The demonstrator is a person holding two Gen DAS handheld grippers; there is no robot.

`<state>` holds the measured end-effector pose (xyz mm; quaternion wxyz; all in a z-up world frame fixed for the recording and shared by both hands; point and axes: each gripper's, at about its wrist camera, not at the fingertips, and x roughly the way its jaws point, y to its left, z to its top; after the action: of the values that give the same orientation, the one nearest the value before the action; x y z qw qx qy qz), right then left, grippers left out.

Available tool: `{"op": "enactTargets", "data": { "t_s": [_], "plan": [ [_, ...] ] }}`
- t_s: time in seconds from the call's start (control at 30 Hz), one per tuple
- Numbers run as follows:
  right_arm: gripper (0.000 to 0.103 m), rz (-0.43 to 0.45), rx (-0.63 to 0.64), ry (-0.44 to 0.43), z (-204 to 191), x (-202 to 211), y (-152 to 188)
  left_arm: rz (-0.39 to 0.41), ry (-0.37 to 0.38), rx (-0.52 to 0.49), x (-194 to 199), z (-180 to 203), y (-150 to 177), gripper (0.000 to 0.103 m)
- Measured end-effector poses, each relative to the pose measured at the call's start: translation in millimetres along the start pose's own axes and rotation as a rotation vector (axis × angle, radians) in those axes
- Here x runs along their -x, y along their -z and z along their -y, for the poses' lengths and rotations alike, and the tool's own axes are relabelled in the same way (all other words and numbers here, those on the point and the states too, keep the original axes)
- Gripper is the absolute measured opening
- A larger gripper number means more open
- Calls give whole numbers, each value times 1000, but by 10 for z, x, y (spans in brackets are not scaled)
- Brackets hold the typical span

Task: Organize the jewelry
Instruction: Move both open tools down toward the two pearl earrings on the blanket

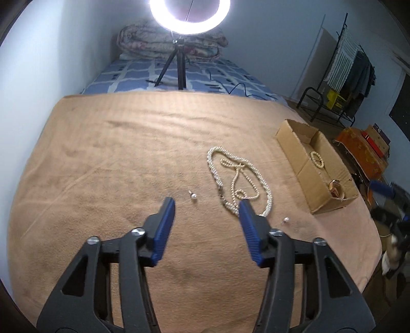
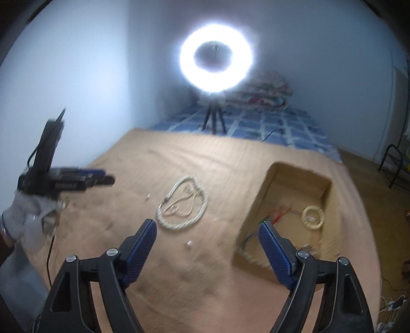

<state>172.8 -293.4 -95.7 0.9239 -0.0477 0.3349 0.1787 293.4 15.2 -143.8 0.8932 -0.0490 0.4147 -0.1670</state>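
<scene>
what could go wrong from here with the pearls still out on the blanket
The long pearl necklace lies looped over itself, so lifting one strand may drag or tangle the rest. The two loose pearl earrings are tiny on the soft blanket; the open left gripper could press them into the pile or flick them away from the cardboard box.

One pearl necklace (image 1: 239, 176) on the bed, two loose pearl earrings (image 1: 192, 195), one cardboard box (image 1: 317, 202), one pearl bracelet (image 1: 317, 159) inside it, one ring light (image 1: 189, 18), two grippers (image 1: 207, 203).
</scene>
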Motion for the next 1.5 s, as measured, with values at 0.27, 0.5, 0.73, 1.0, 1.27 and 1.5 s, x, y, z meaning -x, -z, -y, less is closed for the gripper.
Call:
{"op": "enactTargets", "data": {
  "t_s": [0.27, 0.5, 0.73, 1.0, 1.27, 1.5],
  "plan": [
    [53, -109, 24, -23, -261, -377, 321, -64, 2, -37, -341, -37, 148, 37],
    [43, -178, -75, -28, -236, -641, 517, -106, 18, -20, -628, -68, 167, 37],
    [40, -210, -122, -21, -233, -849, 596, -121, 46, 43, -801, -136, 135, 37],
    [38, -225, -145, -30, -233, -1075, 521, -117, 45, 36, -850, -86, 61, 37],
    [38, -241, -153, -9, -204, -1229, 498, -125, 35, 31, -981, -21, 29, 37],
    [36, -238, -168, 2, -168, -1269, 502, -131, 2, 57, -1129, -39, 42, 35]
  ]
}}
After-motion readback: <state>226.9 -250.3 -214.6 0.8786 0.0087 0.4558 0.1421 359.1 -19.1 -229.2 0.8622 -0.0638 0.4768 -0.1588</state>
